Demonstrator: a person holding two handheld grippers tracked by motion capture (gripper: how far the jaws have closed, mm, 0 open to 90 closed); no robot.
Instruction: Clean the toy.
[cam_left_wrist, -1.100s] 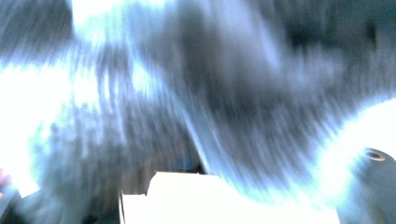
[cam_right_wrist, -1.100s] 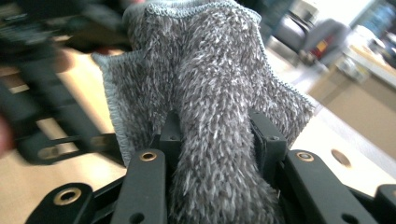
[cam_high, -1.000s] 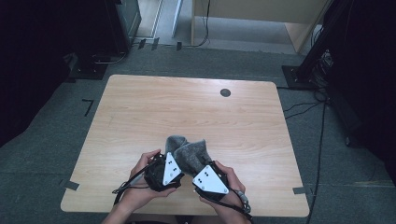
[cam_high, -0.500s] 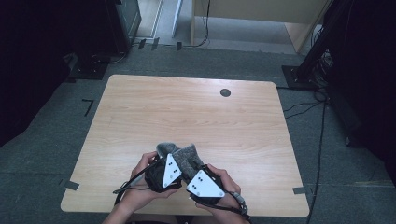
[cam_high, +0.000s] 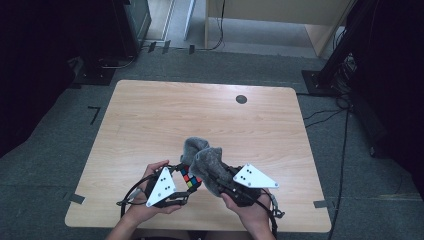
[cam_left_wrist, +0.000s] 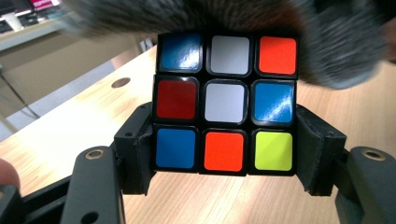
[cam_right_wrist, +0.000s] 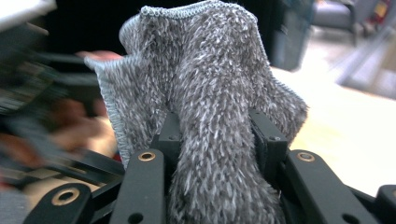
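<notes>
Near the table's front edge, the grey cloth (clamped in the right gripper) has swung off the puzzle cube, which the left gripper grips; wiping looks under way.

High view: set overhead, the whole wooden table seen from afar. Left gripper view: pressed close against a Rubik's cube. Right gripper view: close on a grey cloth. Cloth and tabletop are shared by all three.

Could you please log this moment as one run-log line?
left gripper: shut on puzzle cube | right gripper: shut on grey cloth | cloth beside cube
</notes>
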